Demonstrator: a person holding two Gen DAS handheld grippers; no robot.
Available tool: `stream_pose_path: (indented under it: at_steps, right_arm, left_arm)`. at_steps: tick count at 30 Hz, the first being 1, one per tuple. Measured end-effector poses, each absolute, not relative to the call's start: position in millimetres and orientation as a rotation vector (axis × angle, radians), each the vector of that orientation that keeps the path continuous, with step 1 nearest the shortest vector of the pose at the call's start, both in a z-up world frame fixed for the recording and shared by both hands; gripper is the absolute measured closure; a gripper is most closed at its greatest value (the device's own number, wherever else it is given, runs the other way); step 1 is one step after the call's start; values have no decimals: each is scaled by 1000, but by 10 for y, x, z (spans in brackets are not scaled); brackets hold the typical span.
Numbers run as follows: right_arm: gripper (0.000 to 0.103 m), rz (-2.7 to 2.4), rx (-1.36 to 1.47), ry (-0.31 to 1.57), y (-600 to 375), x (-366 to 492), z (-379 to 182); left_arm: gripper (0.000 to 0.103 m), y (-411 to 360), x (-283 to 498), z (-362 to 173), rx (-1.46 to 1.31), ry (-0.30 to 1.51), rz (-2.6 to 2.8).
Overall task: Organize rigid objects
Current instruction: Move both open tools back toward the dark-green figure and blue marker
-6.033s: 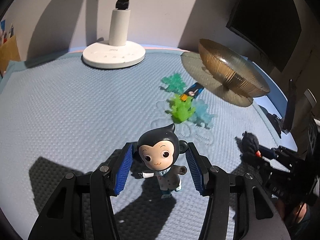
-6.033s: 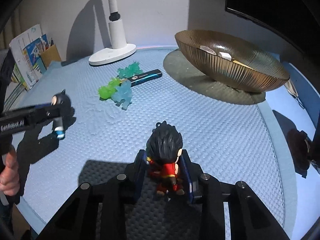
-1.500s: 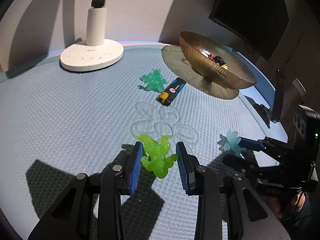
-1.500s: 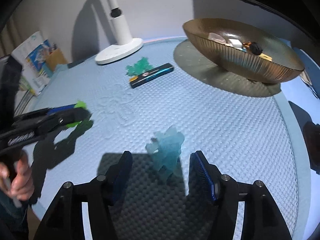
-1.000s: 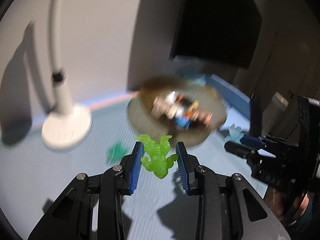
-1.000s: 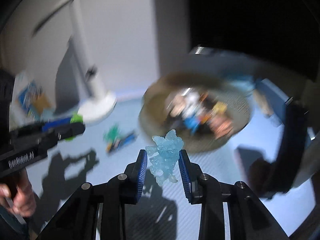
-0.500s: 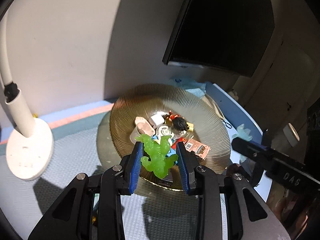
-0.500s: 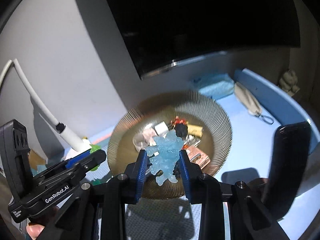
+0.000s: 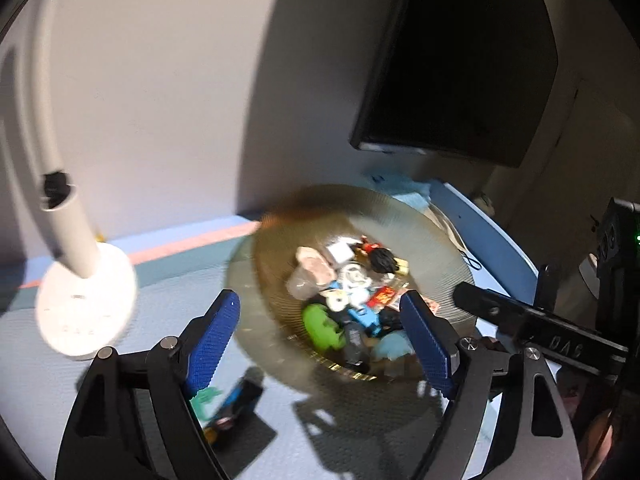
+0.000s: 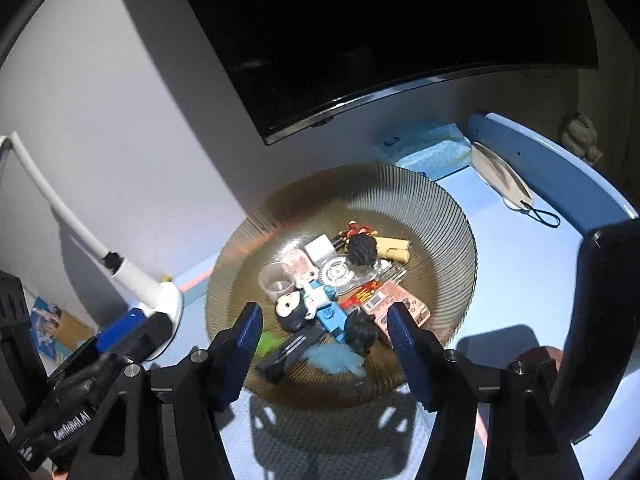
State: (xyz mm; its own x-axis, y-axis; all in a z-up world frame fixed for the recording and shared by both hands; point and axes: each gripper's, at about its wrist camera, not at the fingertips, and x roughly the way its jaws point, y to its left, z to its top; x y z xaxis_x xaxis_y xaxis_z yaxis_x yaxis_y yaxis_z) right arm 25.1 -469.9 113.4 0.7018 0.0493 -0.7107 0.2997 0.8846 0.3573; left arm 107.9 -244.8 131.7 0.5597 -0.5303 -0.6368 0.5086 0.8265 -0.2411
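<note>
The ribbed amber bowl (image 9: 360, 212) (image 10: 400, 192) holds several small toys and cards. A bright green figure (image 9: 322, 326) (image 10: 266, 342) lies in its near side, and a pale blue figure (image 9: 394, 346) (image 10: 336, 358) lies close by. Above the bowl's near rim, my left gripper (image 9: 320, 344) has its jaws opening, with nothing pressed between the pads. Over the same rim my right gripper (image 10: 326, 346) is opening too, the pale blue figure lying loose below it. A teal figure (image 9: 204, 398) and a blue lighter (image 9: 236, 404) rest on the mat.
A white lamp base (image 9: 86, 304) (image 10: 168, 304) stands left of the bowl. A dark monitor (image 10: 380, 40) hangs on the wall behind. A face mask (image 10: 504, 184) lies at the back right. The two grippers hover side by side over the bowl.
Both grippers let go: the green and pale blue figures dropped from the pads into the bowl. Both sets of jaws spread wide. The left view slid sideways and blurred.
</note>
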Motion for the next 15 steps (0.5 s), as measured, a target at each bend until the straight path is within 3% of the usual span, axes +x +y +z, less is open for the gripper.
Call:
stream_pose_path:
  at_steps: [15]
  right_arm:
    - [40,78,315,870,-3409,-7,968]
  left_arm:
    - [22,-702,488,925,-119,808,-328]
